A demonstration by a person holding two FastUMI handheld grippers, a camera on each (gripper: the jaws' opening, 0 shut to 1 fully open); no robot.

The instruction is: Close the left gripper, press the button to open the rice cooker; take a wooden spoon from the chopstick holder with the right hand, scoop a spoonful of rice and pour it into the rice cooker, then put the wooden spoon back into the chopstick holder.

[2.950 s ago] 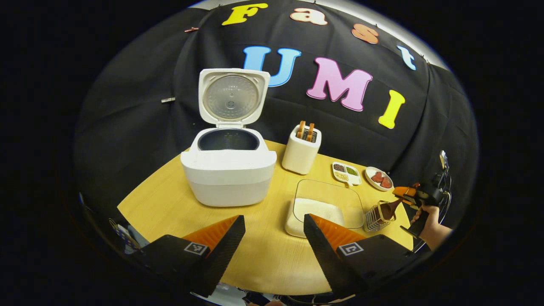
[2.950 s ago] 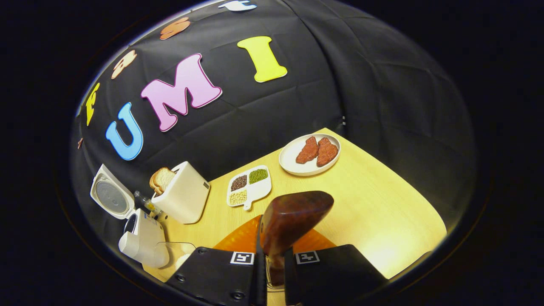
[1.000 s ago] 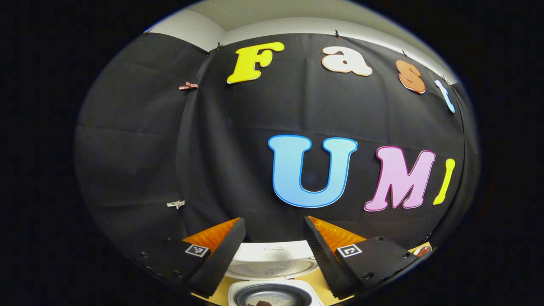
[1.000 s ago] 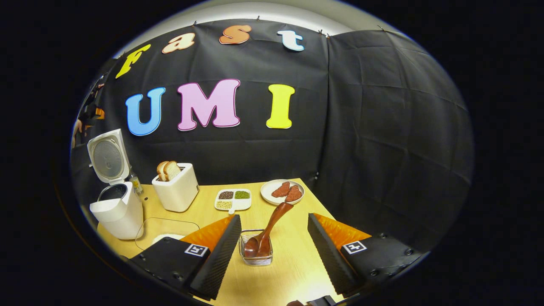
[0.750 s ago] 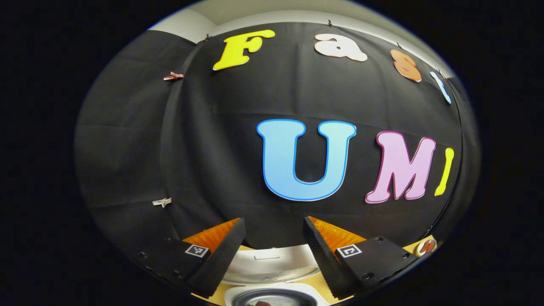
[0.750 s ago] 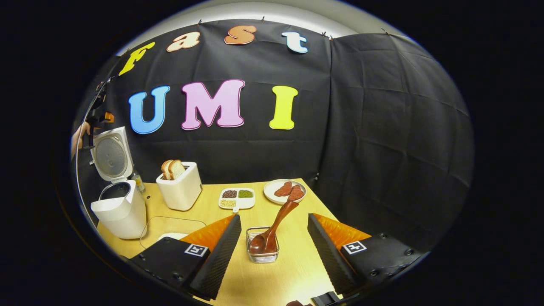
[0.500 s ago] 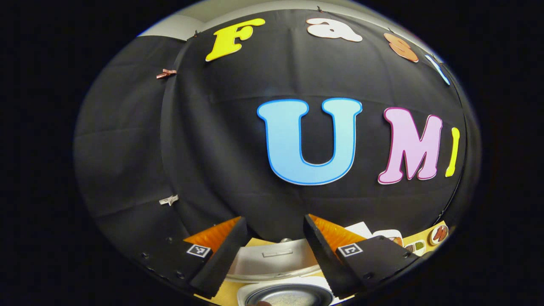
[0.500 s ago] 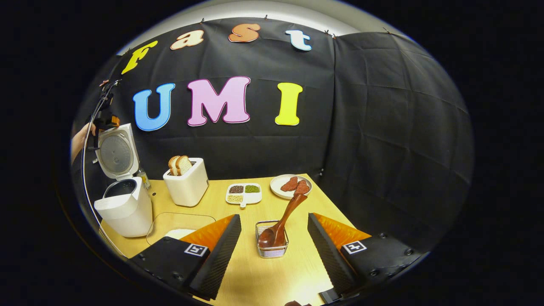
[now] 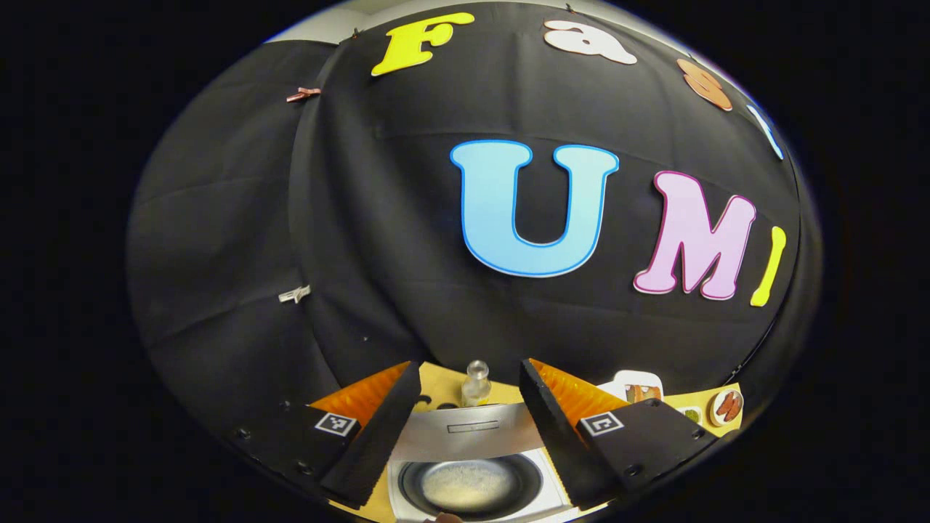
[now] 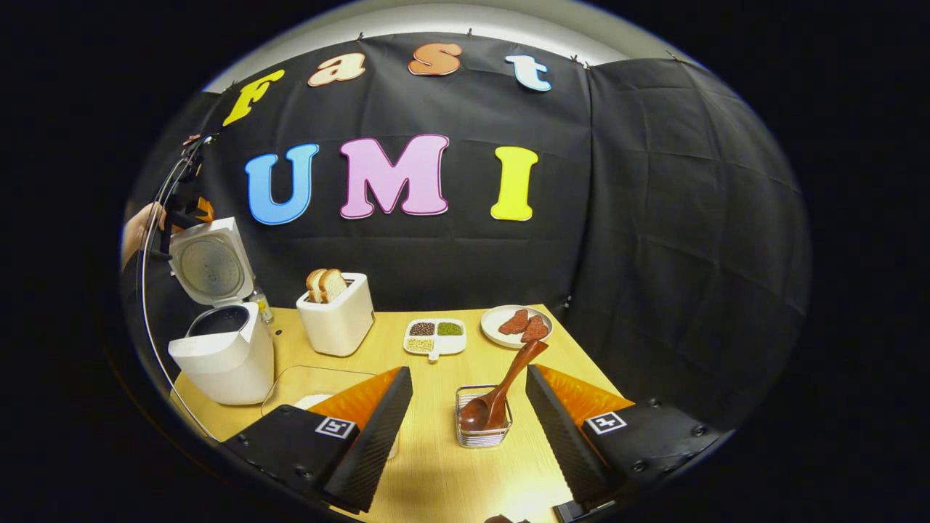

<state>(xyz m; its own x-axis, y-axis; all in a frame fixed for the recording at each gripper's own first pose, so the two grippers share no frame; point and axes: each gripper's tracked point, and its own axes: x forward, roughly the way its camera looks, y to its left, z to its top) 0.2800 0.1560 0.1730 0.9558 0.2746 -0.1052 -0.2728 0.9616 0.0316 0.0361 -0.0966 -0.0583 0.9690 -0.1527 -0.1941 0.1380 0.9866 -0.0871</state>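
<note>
The white rice cooker [image 10: 225, 356] stands open at the table's left, its lid [image 10: 211, 267] upright. My left gripper [image 9: 468, 367] hovers open above that lid, looking down on the lid's edge [image 9: 465, 432] and the inner pot [image 9: 472, 485], which has rice in the bottom. A hand [image 10: 138, 229] holds it there. The wooden spoon [image 10: 505, 385] leans in the wire chopstick holder [image 10: 483, 428], bowl down, handle tilted up to the right. My right gripper [image 10: 468, 372] is open just in front of the holder, touching nothing.
A white toaster [image 10: 336, 316] with bread, a sectioned dish of beans [image 10: 434, 338] and a plate of red pieces [image 10: 517, 325] stand along the back. A glass container of rice [image 10: 312, 396] sits behind my right gripper's left finger. A small bottle [image 9: 476, 381] stands behind the cooker.
My right gripper let go of the spoon, left it in the holder, and drew back. My left gripper rose from table height to above the cooker lid and tipped down toward the pot.
</note>
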